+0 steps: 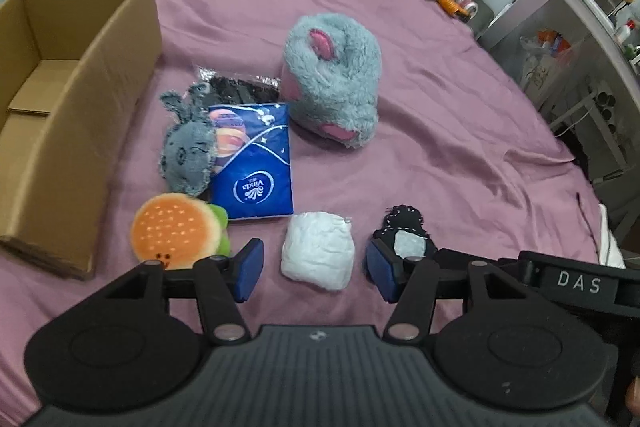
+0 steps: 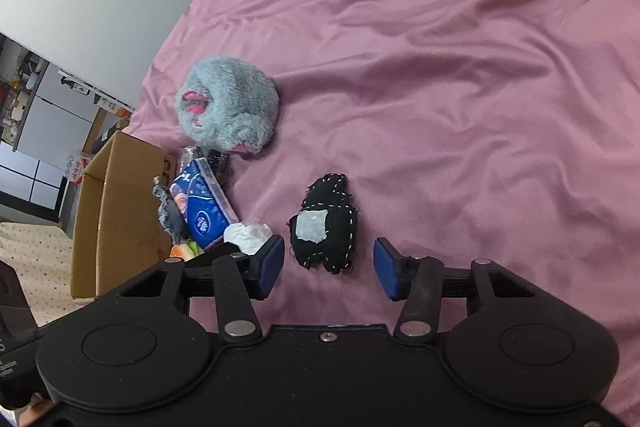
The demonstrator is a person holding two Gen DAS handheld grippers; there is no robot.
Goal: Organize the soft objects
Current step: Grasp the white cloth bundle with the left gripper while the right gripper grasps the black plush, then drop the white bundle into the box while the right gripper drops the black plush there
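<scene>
— How do the jaws stand?
— Left gripper (image 1: 314,269) is spread wide around one white bundle (image 1: 318,251), not touching it. Right gripper (image 2: 329,269) is equally wide, empty, just short of one black stitched toy (image 2: 326,223).
— The rest?
— One grey plush slipper (image 1: 334,83), one burger toy (image 1: 176,229), one blue tissue pack (image 1: 254,163), one grey rabbit (image 1: 188,147), beside one cardboard box (image 1: 80,107).

Left claw (image 1: 314,269): black ribbed body, blue pads, silver pivot screws. Right claw (image 2: 329,267): same build, white "DAS" lettering.
</scene>
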